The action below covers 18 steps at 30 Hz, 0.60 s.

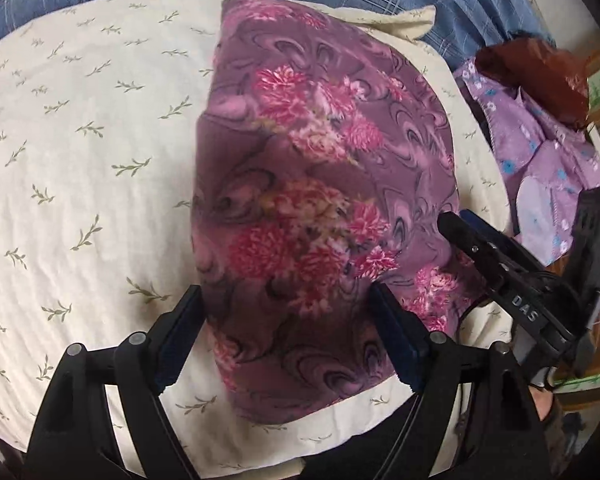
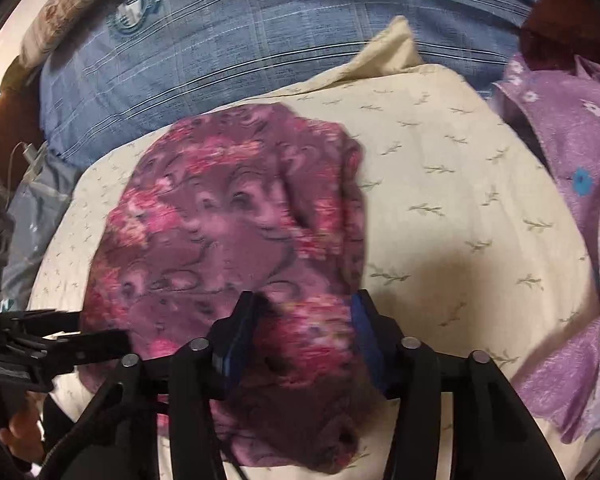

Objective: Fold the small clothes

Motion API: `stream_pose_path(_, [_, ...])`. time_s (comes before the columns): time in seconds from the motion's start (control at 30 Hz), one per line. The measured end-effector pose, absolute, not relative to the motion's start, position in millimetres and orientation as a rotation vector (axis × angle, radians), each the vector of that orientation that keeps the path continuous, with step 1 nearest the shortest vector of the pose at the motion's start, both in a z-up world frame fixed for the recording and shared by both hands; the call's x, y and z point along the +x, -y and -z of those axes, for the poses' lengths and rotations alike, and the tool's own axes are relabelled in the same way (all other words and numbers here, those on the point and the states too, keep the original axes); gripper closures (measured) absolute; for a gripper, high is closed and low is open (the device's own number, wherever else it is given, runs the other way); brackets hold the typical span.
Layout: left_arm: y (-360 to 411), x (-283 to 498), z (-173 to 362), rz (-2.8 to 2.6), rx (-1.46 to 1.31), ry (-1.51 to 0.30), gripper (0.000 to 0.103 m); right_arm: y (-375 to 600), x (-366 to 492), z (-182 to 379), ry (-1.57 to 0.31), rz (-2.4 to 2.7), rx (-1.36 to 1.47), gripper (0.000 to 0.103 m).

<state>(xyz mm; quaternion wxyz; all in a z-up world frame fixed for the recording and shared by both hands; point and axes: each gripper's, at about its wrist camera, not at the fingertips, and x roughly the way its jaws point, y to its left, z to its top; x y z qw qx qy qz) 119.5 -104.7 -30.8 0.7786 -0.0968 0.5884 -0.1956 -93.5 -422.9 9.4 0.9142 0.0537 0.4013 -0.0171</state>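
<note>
I have both tools, left tool [image 1: 288, 312] and right tool [image 2: 302, 320], spread above the purple floral garment [image 1: 324, 184] on the cream pillow [image 1: 92, 152].

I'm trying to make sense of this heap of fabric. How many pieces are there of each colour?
Purple with pink flowers: 1, the garment lying on the pillow
Lilac with blue flowers: 1, the lilac garment at the side
Cream with green sprigs: 1, the pillow
Blue plaid: 1, the bedding
Reddish brown: 1, the brown cloth
Total: 5
</note>
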Motion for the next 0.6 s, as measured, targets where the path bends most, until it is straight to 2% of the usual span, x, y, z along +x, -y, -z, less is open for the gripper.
stream_pose_path(0.1, [85.7, 118.1, 22.7, 0.433, -0.265, -1.254, 0.020, 445.7, -102.2, -8.3, -0.843, 0.030, 0.255, 0.047])
stream_pose_path(0.33, [38.2, 141.3, 11.1, 0.389, -0.429, -1.212, 0.020, 483.6, -125.3, -45.0, -0.692, -0.039, 0.480, 0.044])
stream_pose_path(0.57, [51.8, 178.8, 13.2, 0.334, -0.450, -1.228, 0.020, 469.2, -62.9, -39.0, -0.734, -0.122, 0.475, 0.041])
stream_pose_path(0.6, [56.1, 183.0, 14.8, 0.330, -0.442, -1.233, 0.020, 465.1, -49.3, -33.6, -0.752, -0.131, 0.468, 0.050])
